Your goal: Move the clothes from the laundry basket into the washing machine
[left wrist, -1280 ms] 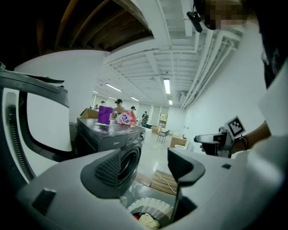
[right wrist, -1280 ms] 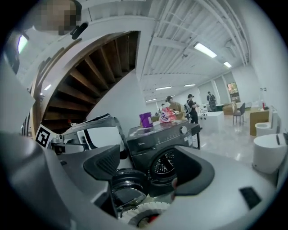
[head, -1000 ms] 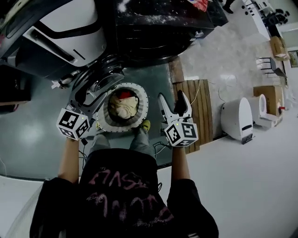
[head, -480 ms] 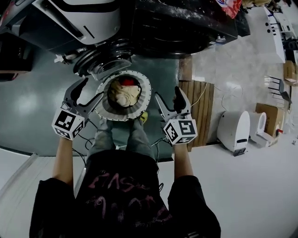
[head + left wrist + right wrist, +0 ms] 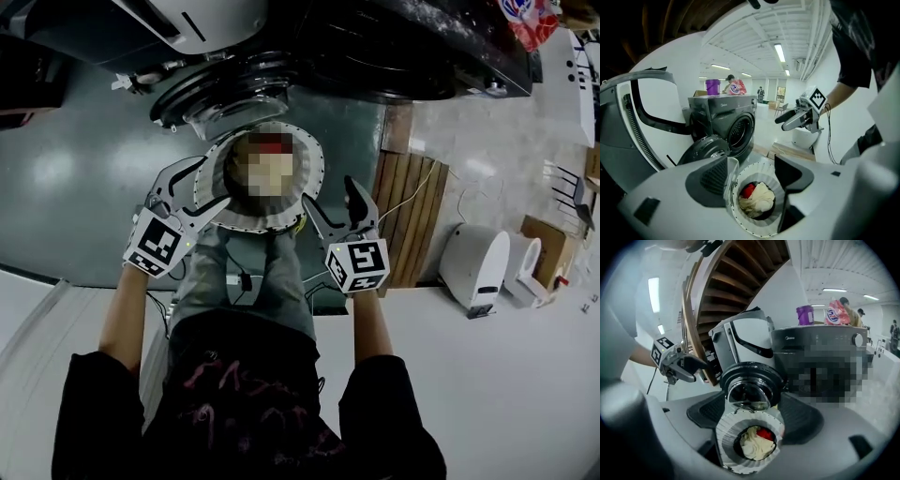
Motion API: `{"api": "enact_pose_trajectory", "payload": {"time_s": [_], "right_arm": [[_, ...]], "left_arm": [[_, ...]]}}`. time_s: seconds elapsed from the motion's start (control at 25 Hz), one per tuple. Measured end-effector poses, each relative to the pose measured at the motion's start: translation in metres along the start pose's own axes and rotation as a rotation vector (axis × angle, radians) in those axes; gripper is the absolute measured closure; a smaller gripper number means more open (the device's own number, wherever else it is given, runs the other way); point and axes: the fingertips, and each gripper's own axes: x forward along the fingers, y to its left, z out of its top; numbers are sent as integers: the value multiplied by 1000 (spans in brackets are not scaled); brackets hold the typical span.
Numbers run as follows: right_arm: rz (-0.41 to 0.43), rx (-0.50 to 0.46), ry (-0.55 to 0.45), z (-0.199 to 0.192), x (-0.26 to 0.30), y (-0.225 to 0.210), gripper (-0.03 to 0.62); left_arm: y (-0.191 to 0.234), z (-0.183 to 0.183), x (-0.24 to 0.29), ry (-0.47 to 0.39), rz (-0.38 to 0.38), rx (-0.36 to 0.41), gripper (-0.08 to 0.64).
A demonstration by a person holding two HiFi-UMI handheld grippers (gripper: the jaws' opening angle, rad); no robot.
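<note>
The washing machine [image 5: 403, 47], a dark front-loader, stood at the top of the head view. Its round door [image 5: 225, 89] hung open toward the person. A slatted wooden board [image 5: 412, 216] lay on the floor to the right of the machine.

The laundry basket [image 5: 309, 187], white, round and ribbed, stood on the floor directly below the open door, just ahead of the person's legs.

The left gripper [image 5: 192, 187] was positioned at the basket's left rim and the right gripper [image 5: 330, 199] just beside its right rim. Each gripper's jaws stood wide apart and held nothing. In both gripper views the basket appeared beyond the gap between the jaws. Contact between the left gripper's inner finger and the rim could not be determined.

The clothes, a cream garment [image 5: 757, 201] and a red garment [image 5: 748, 190], lay bunched inside the basket.
</note>
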Motion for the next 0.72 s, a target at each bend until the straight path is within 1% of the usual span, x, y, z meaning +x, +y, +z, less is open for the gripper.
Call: {"api": "enact_pose_trajectory", "payload": {"time_s": [0.12,0.24,0.32,0.44,0.56,0.64,0.72], "right_arm": [[42,-37,51,-25,23,3,218],[96,-30,83,-54,42,9,218],[121,-35,105,-74,53,11,218],[155,-73,163,-108,70,11,218],[206,-108,204,-139,90,9,217],[245,-160,236,-160,105,9,218],[282,-219,281,-185,123,11,216]], "left_arm": [[-5,-28,22,48,-25,4,235],[-15,-56,42,73,-52,-19,235],[-19,-74,55,99,-67,-12,235],[-26,-105,75,141,-86,-6,235],[-24,-140,100,178,-68,-17,235],[-21,-165,120,199,-45,-20,235],[-21,-194,140,238,-48,-5,235]]}}
